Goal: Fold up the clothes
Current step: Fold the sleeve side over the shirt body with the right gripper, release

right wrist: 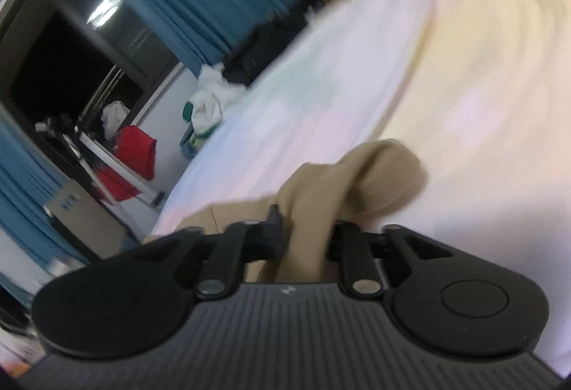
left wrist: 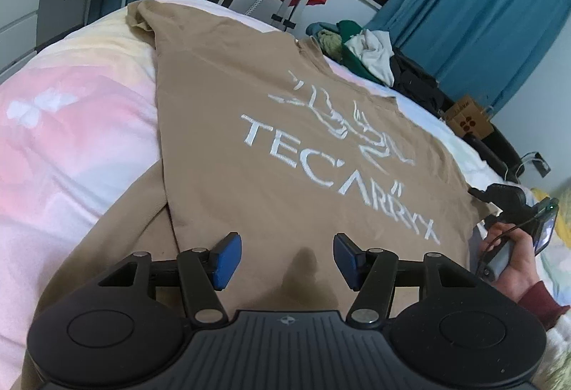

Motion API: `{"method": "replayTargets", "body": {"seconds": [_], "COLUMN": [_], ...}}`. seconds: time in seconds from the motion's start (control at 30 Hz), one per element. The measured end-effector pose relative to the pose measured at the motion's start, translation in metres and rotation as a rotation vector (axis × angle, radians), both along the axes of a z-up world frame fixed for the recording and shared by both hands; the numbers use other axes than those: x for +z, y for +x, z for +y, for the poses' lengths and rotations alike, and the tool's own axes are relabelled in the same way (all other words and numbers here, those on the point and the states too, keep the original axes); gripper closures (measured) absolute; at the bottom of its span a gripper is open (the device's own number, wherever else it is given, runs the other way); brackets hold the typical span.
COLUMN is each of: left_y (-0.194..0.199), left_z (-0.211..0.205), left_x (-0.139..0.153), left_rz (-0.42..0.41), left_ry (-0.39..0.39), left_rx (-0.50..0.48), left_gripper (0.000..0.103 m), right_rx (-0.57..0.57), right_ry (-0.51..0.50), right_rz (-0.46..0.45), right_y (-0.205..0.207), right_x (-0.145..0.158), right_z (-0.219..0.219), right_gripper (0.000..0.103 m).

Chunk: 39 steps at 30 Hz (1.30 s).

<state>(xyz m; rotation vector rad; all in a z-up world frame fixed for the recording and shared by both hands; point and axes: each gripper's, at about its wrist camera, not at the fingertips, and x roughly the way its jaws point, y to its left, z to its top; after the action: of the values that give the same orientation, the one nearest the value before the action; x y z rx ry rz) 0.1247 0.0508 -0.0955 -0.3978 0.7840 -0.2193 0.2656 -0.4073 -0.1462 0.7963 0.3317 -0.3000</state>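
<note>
The tan cotton T-shirt with white lettering (left wrist: 285, 126) lies spread flat on the bed with the pastel pink and yellow cover (left wrist: 71, 140). The left claw (left wrist: 287, 259) hangs over the shirt's near part, its blue pads apart and holding nothing. The right claw (right wrist: 305, 240) is clamped on a bunched fold of the same shirt (right wrist: 357, 183), at the shirt's edge.
</note>
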Motion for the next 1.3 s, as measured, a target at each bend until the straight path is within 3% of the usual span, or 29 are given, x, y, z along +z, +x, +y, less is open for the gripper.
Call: {"method": "replayTargets", "body": {"seconds": [0.07, 0.23, 0.33, 0.47, 0.6, 0.73, 0.77, 0.8, 0.87, 0.97, 1.1, 1.3], "left_y": [0.0, -0.004, -0.006, -0.007, -0.003, 0.005, 0.007, 0.01, 0.014, 0.019, 0.017, -0.003], "left_z": [0.003, 0.019, 0.031, 0.054, 0.076, 0.088, 0.09, 0.092, 0.092, 0.086, 0.07, 0.05], "left_x": [0.007, 0.019, 0.024, 0.029, 0.02, 0.004, 0.002, -0.001, -0.004, -0.005, -0.003, 0.006], "left_rz": [-0.033, -0.081, -0.109, -0.14, -0.122, -0.072, -0.066, -0.059, -0.051, -0.056, -0.075, -0.102], "left_ry": [-0.008, -0.052, -0.067, -0.089, -0.068, -0.046, -0.051, -0.055, -0.056, -0.04, 0.005, 0.028], "left_rx": [0.001, 0.024, 0.046, 0.102, 0.151, 0.167, 0.163, 0.158, 0.142, 0.107, 0.062, 0.001], "left_gripper": [0.043, 0.043, 0.043, 0.043, 0.043, 0.043, 0.043, 0.043, 0.043, 0.042, 0.042, 0.042], "right_rx": [-0.02, 0.01, 0.094, 0.252, 0.386, 0.497, 0.514, 0.519, 0.516, 0.549, 0.563, 0.491], "right_ry": [-0.103, -0.475, -0.651, -0.798, -0.862, -0.737, -0.686, -0.635, -0.536, -0.468, -0.393, -0.195], "right_rz": [-0.026, -0.084, -0.085, -0.074, 0.029, 0.189, 0.21, 0.22, 0.209, 0.138, 0.066, 0.069], "right_y": [-0.004, -0.005, 0.006, 0.028, 0.061, 0.092, 0.098, 0.099, 0.092, 0.06, -0.014, -0.147], "right_x": [0.025, 0.098, 0.125, 0.129, 0.095, 0.048, 0.043, 0.04, 0.046, 0.075, 0.111, 0.115], "right_z": [0.012, 0.08, 0.141, 0.232, 0.305, 0.317, 0.315, 0.308, 0.294, 0.277, 0.249, 0.186], "right_gripper": [0.096, 0.096, 0.096, 0.096, 0.096, 0.093, 0.082, 0.063, 0.034, 0.033, 0.033, 0.031]}}
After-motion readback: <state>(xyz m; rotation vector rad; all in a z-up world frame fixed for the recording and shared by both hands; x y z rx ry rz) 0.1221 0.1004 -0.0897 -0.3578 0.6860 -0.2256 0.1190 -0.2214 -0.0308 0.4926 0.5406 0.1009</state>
